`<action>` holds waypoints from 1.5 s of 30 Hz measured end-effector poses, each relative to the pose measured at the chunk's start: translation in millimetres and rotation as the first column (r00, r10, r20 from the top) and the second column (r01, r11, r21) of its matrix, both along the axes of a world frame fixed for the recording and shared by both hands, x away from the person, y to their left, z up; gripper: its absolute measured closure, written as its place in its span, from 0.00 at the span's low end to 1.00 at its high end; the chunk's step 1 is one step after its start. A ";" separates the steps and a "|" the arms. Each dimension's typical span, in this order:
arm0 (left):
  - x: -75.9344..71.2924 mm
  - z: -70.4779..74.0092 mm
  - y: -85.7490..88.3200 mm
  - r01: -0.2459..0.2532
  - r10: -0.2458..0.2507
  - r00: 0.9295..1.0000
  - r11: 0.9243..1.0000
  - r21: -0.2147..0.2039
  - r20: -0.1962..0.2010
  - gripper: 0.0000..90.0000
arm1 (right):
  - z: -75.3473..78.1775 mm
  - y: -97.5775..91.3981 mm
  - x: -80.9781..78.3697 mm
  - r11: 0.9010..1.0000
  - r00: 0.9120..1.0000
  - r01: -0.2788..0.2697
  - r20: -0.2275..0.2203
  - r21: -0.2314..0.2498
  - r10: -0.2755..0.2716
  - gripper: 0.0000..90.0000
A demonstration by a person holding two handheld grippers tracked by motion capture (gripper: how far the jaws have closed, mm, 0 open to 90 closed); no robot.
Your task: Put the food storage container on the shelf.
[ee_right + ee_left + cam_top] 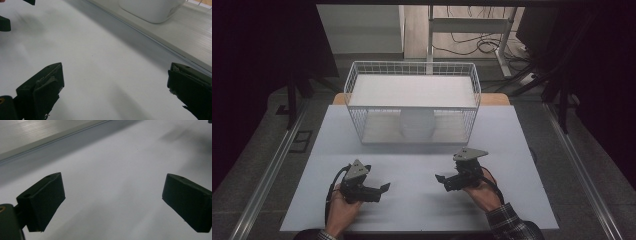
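Two hand-held grippers rest low over the white table point(412, 200), pointing at each other. My left gripper point(384, 189) is at the front left, its jaws wide apart with nothing between them point(113, 202). My right gripper point(441, 180) is at the front right, also open and empty point(115, 87). A white wire rack point(412, 102) with two shelves stands at the back middle of the table. A white rounded container point(417, 124) sits on its lower shelf, and its bottom edge shows in the right gripper view point(150, 10).
The rack's upper shelf point(412, 90) is a flat white board. Metal rails point(267, 175) run along both sides of the table. A desk frame and loose cables point(472, 45) lie on the floor behind. The left gripper's fingertips point(5, 23) show far off in the right gripper view.
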State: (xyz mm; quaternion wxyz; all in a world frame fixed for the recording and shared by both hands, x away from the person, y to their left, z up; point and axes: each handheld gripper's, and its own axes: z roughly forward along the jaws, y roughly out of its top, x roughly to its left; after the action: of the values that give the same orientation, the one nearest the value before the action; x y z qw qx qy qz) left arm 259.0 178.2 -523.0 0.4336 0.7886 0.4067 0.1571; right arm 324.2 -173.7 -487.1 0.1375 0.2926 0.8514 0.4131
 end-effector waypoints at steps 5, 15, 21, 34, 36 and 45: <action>-2.3 0.9 2.3 -0.007 0.007 1.000 1.000 0.016 0.005 0.04 | -0.8 -6.4 -3.9 1.000 1.000 0.009 -0.001 -0.006 -0.009 0.00; -8.9 4.6 12.2 -0.029 0.029 0.999 0.999 0.016 0.014 0.03 | 1.0 -21.9 -12.0 0.999 0.999 0.036 0.005 -0.005 -0.036 0.00; -13.1 5.8 18.9 -0.043 0.043 0.999 0.999 0.016 0.015 0.03 | 1.5 -30.2 -16.7 0.999 0.999 0.047 0.011 -0.011 -0.047 0.00; -22.8 6.2 36.8 -0.099 0.098 0.994 0.995 0.015 0.043 0.02 | 3.5 -49.5 -27.0 0.996 0.996 0.086 0.019 -0.011 -0.086 0.00; -24.6 6.5 41.1 -0.110 0.109 0.993 0.994 0.013 0.049 0.02 | 3.7 -53.2 -28.5 0.995 0.995 0.096 0.021 -0.010 -0.096 0.00; -30.6 5.8 55.4 -0.149 0.148 0.987 0.989 0.013 0.062 0.02 | 3.3 -71.8 -35.7 0.988 0.988 0.152 0.025 -0.018 -0.152 0.00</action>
State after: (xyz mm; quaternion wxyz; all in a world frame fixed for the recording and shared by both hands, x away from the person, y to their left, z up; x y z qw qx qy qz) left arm 228.4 233.6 -517.2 0.4258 0.7547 0.4498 0.2164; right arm 288.5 -245.5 -483.8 0.1815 0.3503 0.8291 0.3962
